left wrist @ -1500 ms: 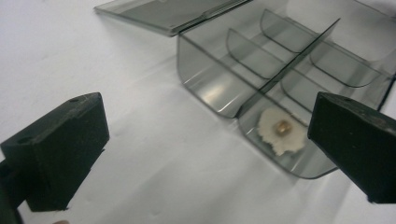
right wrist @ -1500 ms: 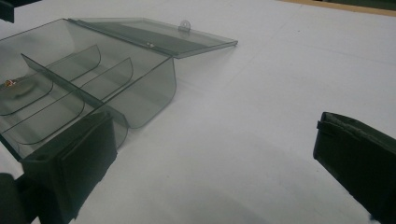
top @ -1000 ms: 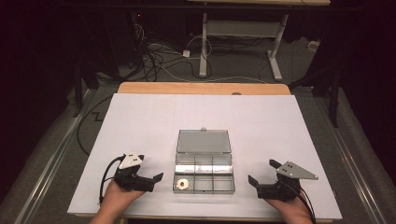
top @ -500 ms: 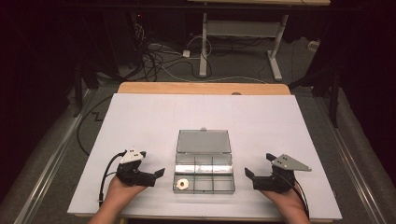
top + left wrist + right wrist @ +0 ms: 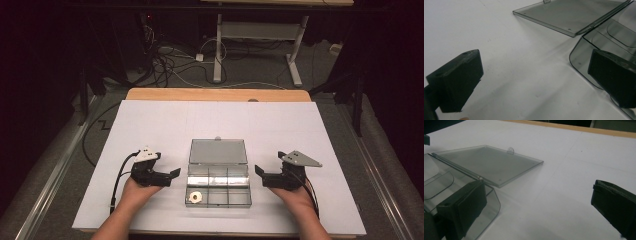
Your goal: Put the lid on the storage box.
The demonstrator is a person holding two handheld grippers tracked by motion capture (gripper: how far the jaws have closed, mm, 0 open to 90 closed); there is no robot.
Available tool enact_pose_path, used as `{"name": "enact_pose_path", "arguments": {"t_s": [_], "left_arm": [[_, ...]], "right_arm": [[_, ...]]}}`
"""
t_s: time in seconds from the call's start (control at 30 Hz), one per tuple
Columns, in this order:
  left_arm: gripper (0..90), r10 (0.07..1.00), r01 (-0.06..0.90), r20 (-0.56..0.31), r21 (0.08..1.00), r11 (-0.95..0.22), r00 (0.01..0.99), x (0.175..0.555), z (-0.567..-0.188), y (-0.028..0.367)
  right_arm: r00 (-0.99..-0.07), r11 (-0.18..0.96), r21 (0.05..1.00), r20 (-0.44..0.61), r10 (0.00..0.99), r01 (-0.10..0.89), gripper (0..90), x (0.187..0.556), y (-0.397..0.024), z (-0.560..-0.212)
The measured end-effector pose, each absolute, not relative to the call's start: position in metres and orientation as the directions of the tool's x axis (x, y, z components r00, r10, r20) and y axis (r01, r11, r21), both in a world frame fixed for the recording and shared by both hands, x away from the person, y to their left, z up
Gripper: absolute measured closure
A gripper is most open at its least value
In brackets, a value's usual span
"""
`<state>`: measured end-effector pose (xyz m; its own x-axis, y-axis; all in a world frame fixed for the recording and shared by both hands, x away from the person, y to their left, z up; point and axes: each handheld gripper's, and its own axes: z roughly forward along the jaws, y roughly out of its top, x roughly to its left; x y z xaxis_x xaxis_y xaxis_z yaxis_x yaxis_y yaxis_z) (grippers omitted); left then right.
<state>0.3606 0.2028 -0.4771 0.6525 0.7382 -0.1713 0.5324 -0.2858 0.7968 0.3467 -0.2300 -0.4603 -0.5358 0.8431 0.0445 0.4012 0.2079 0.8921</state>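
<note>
A clear smoky plastic compartment box (image 5: 218, 185) lies open near the table's front, its lid (image 5: 218, 151) flat on the sheet behind it. A small white ring (image 5: 195, 196) sits in its front left compartment. My left gripper (image 5: 172, 174) rests just left of the box, open and empty; in the left gripper view (image 5: 534, 82) the box corner (image 5: 579, 57) lies beside the right jaw and the lid (image 5: 571, 15) beyond. My right gripper (image 5: 259, 172) is open just right of the box; the right gripper view (image 5: 539, 205) has the box wall (image 5: 491, 202) by the left jaw and the lid (image 5: 489, 163) behind.
A white sheet (image 5: 215, 120) covers the table, with a wooden edge (image 5: 215, 94) at the back. Cables and desk legs (image 5: 217, 50) lie on the dark floor beyond. A metal rail (image 5: 50, 175) runs along the table's left side.
Both grippers have edged inward and slightly forward toward the box's sides. The box and ring have not moved.
</note>
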Motion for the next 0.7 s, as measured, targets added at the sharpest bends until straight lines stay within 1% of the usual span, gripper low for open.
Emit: {"name": "enact_pose_path", "arguments": {"t_s": [0.07,0.13,0.27,0.37,0.6,0.7], "left_arm": [[0.0,0.746,0.531,-0.165,0.798,-0.283,0.645,0.366,-0.473,0.201],[0.0,0.754,0.534,-0.178,0.805,-0.258,0.632,0.371,-0.468,0.202],[0.0,0.754,0.542,-0.192,0.803,-0.247,0.628,0.383,-0.465,0.198],[0.0,0.746,0.559,-0.219,0.794,-0.239,0.63,0.391,-0.467,0.191],[0.0,0.716,0.567,-0.242,0.783,-0.254,0.655,0.406,-0.465,0.167],[0.0,0.711,0.584,-0.262,0.771,-0.253,0.653,0.413,-0.466,0.16]], "right_arm": [[-0.538,0.211,0.894,0.039,0.842,0.395,1.0,0.351,-0.227,-0.457],[-0.538,0.21,0.898,0.036,0.842,0.388,1.3,0.355,-0.223,-0.454],[-0.544,0.199,0.892,0.06,0.837,0.406,1.7,0.367,-0.216,-0.452],[-0.543,0.2,0.889,0.064,0.837,0.413,1.8,0.376,-0.209,-0.452],[-0.548,0.214,0.852,0.098,0.831,0.477,2.8,0.398,-0.194,-0.452],[-0.547,0.224,0.825,0.12,0.828,0.519,5.3,0.404,-0.184,-0.454]]}}
